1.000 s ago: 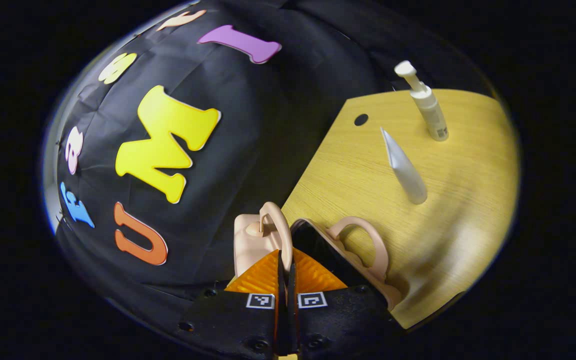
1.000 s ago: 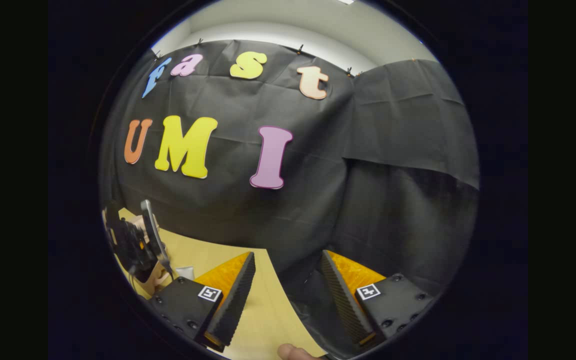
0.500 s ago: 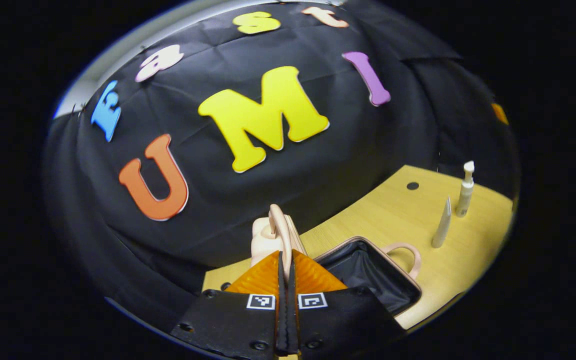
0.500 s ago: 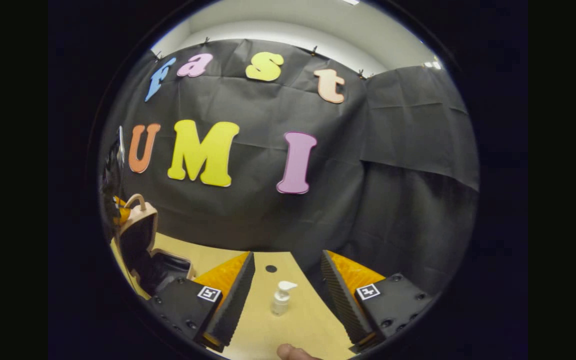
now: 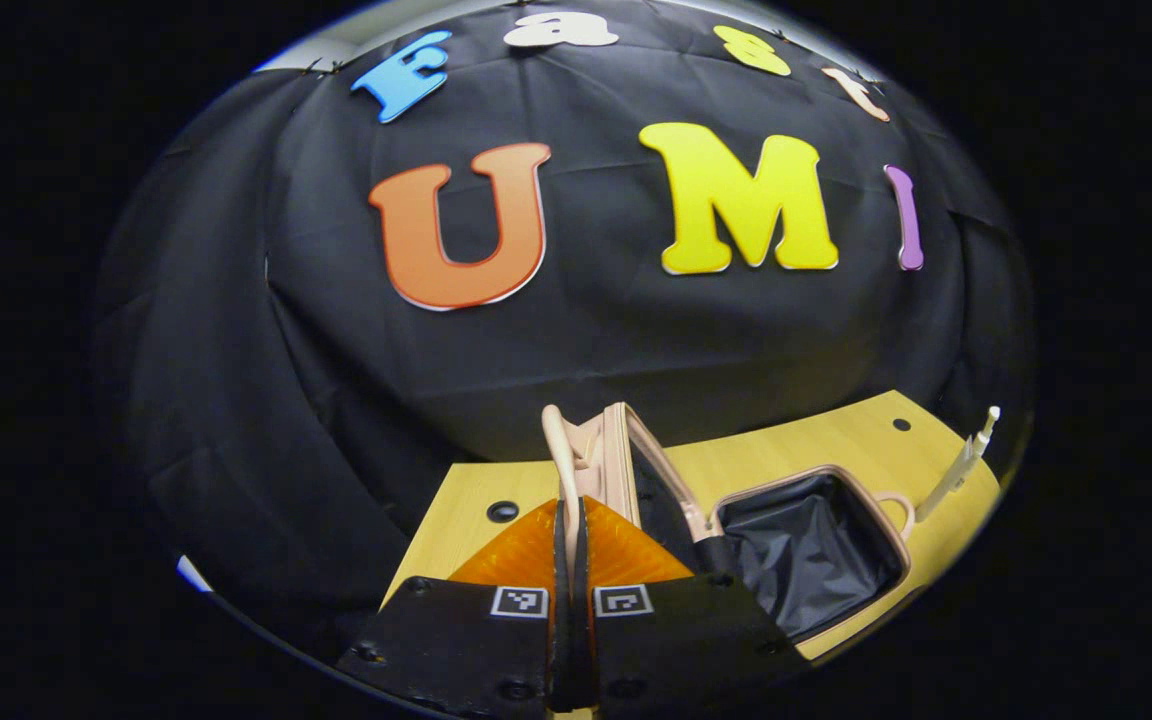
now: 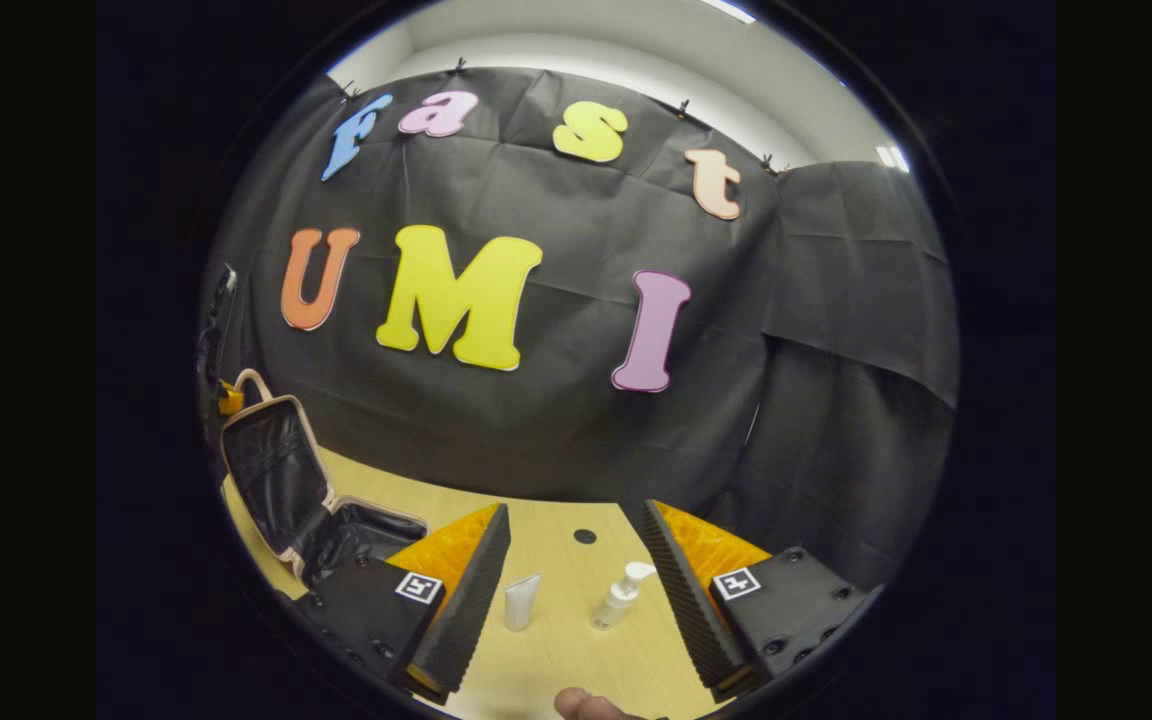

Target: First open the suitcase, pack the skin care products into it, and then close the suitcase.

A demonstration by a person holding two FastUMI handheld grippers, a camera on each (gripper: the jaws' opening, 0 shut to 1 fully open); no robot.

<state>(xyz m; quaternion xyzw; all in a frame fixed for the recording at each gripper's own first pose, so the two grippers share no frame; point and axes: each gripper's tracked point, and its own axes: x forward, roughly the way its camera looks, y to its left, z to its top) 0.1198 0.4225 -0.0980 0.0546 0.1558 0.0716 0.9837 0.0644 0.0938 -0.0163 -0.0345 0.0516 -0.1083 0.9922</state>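
Note:
A small beige suitcase [image 5: 626, 465] stands open on the wooden table, showing black lining in its base [image 5: 806, 550]. My left gripper [image 5: 569, 512] is shut on the handle [image 5: 554, 445] of the raised lid. In the right gripper view the suitcase lid [image 6: 266, 475] stands upright at the far left, with the left gripper [image 6: 223, 385] at its top. My right gripper [image 6: 581, 590] hangs open above the table. Beyond its fingers stand a white tube [image 6: 522, 600] and a white pump bottle [image 6: 619, 597]. The pump bottle [image 5: 961, 465] also stands right of the suitcase.
The wooden table [image 6: 556, 660] has round cable holes [image 6: 585, 536] near its back edge, another hole [image 5: 502, 511] left of the suitcase. Black cloth walls close in the back and sides. A fingertip [image 6: 586, 705] shows at the bottom edge of the right gripper view.
The left gripper has swung the lid up by its handle, so the suitcase stands wider open. The right gripper view has shifted; tube and bottle now both show between its fingers.

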